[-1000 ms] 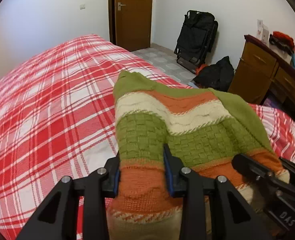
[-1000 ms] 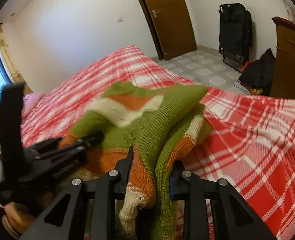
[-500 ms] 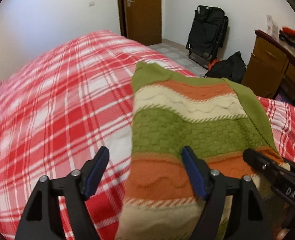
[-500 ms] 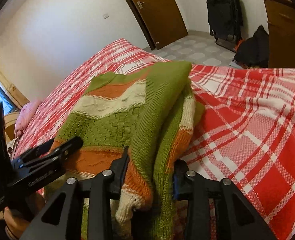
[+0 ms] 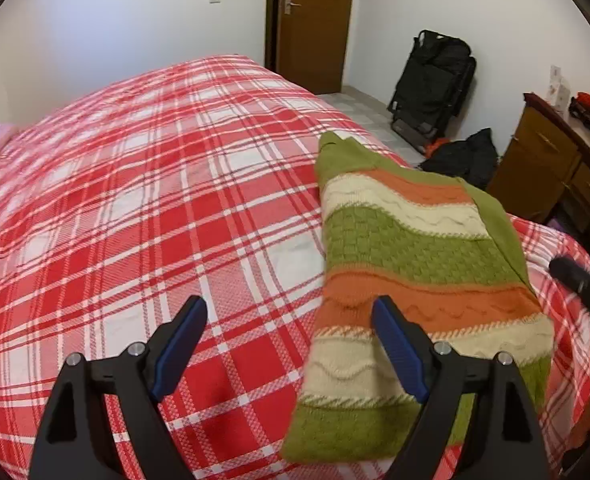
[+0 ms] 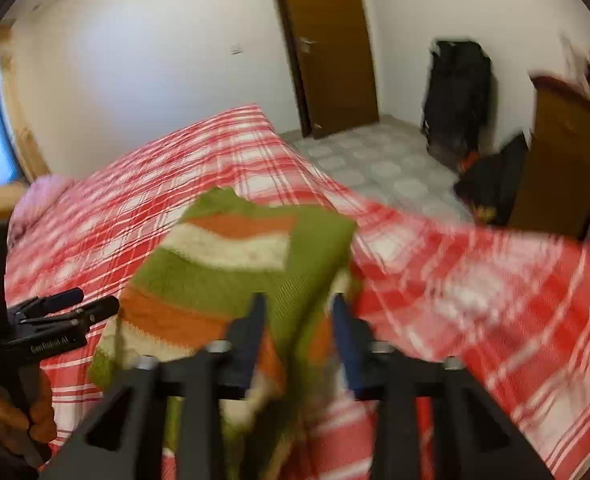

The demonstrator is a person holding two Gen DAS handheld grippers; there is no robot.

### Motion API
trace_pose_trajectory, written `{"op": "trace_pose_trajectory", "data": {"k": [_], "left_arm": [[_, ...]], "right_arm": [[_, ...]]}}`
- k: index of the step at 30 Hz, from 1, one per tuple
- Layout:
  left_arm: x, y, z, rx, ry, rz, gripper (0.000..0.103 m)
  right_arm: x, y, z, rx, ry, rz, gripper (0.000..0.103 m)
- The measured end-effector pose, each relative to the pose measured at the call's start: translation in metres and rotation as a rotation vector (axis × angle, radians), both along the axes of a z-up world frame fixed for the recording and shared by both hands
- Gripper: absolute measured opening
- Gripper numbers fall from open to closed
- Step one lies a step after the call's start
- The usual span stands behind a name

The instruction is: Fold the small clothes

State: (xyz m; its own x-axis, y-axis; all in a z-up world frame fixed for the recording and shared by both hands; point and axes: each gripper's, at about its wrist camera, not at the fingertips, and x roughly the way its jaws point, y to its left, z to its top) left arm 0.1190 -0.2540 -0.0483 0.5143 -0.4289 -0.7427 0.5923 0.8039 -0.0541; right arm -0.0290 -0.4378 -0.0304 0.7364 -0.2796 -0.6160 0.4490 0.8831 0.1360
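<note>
Two grippers work over a bed covered in a red and white plaid bedspread [image 5: 143,216]. Nearest, the left gripper [image 5: 291,344] has just spread its blue-padded jaws wide; they stand apart with nothing pressed between them, the left finger over bare plaid and the right finger over the near left part of the striped knit sweater [image 5: 411,264]. That sweater, banded green, orange and cream, lies folded lengthwise on the bedspread toward the bed's right side. In the blurred right wrist view, the right gripper [image 6: 299,332] has just been narrowing its jaws and pinches a bunched fold of the sweater's right edge. Farther off stand a brown door [image 5: 315,20], a black folded stroller [image 5: 435,80] and a wooden dresser [image 5: 555,168].
</note>
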Motion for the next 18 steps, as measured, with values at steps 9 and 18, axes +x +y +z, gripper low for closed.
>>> {"op": "trace_pose_trajectory", "data": {"k": [9,18], "left_arm": [[-0.004,-0.019,-0.026,0.087,-0.007,0.028,0.089],[0.012,-0.036,-0.035,0.090,0.031,0.041,0.102]], "right_arm": [[0.059,-0.043,-0.058,0.174,0.130,-0.032,0.021],[0.074,-0.040,-0.057,0.094,0.140,-0.059,0.021]]}}
